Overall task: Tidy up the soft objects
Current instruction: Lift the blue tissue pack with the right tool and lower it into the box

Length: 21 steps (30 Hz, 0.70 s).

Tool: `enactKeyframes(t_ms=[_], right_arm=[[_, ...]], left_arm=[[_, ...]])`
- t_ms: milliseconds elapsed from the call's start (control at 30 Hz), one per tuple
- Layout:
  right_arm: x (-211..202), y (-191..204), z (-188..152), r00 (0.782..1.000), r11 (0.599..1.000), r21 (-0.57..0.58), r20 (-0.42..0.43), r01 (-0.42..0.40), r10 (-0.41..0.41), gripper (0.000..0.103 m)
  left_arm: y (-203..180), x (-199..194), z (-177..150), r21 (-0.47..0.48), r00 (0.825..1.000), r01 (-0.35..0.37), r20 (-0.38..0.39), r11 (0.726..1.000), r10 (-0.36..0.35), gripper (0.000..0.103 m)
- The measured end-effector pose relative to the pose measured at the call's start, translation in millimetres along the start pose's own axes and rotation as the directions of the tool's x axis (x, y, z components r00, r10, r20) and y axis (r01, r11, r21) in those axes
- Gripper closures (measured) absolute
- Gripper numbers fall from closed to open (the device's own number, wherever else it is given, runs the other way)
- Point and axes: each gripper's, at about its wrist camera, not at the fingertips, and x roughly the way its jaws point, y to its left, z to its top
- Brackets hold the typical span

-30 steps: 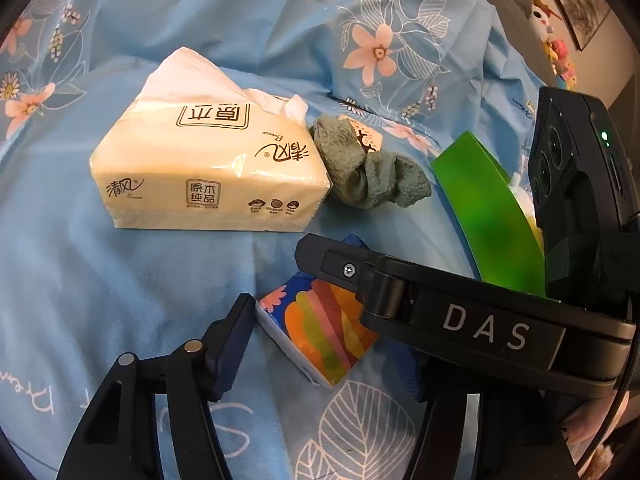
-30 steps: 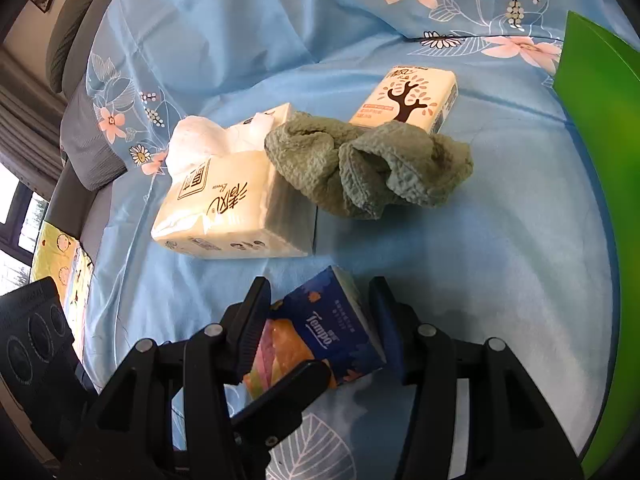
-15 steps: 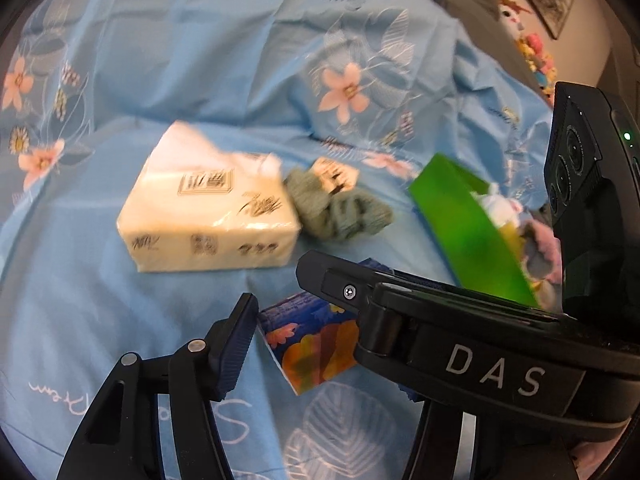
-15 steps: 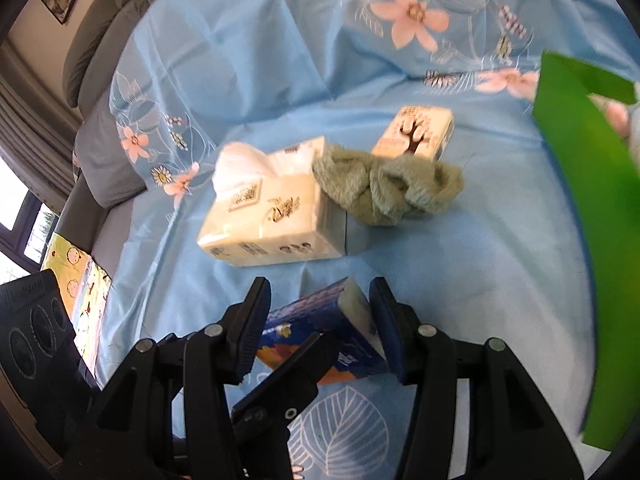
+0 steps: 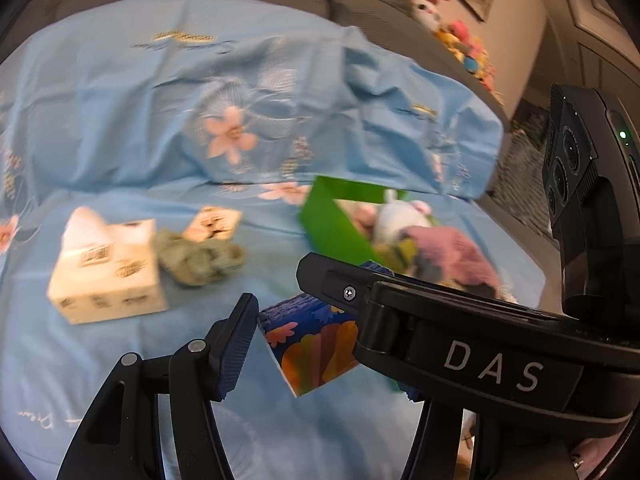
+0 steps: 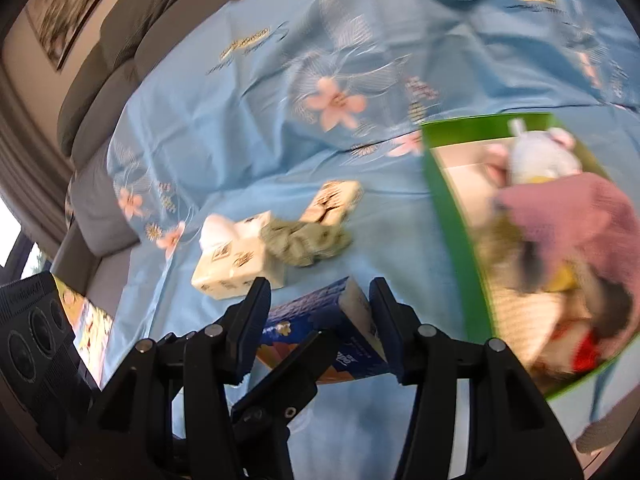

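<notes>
A blue tissue pack with orange and pink print (image 5: 316, 348) hangs above the blue floral sheet (image 5: 120, 140), held from two sides. My left gripper (image 5: 320, 352) is shut on it; its left finger (image 5: 240, 340) presses the pack's side and the other finger is hidden behind the right gripper's black body (image 5: 480, 360). In the right wrist view my right gripper (image 6: 320, 316) is shut on the same pack (image 6: 316, 312), a pad on each side. A finger of the left gripper (image 6: 288, 372) crosses below it.
On the sheet lie a cream tissue pack (image 5: 104, 272), a crumpled grey-green cloth (image 5: 200, 258) and a small tree-print tissue pack (image 5: 212, 222). A green box (image 6: 448, 200) at right holds plush toys and a pink cloth (image 6: 580, 216). Sofa cushions (image 6: 120, 28) stand behind.
Both grippers have risen with the blue pack between them. The items on the sheet look smaller and farther, and the inside of the green box has come into view.
</notes>
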Motion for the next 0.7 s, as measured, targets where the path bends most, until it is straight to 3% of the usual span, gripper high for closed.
enactKeyframes(t_ms=[433,700], right_arm=[[-57,-81,3,0.992,0.982,0.176,0.092,0.07,-0.088,0.051],[-74,-119,2,0.986,0.96,0.263,0.11,0.094,-0.127,0.051]], left_arm=[[-85,40,12,0.109,0.993,0.106,-0.066,0.988,-0.099,0.041],[-113,61,11,0.119,0.981,0.157,-0.135,0.98,-0.141,0.041]])
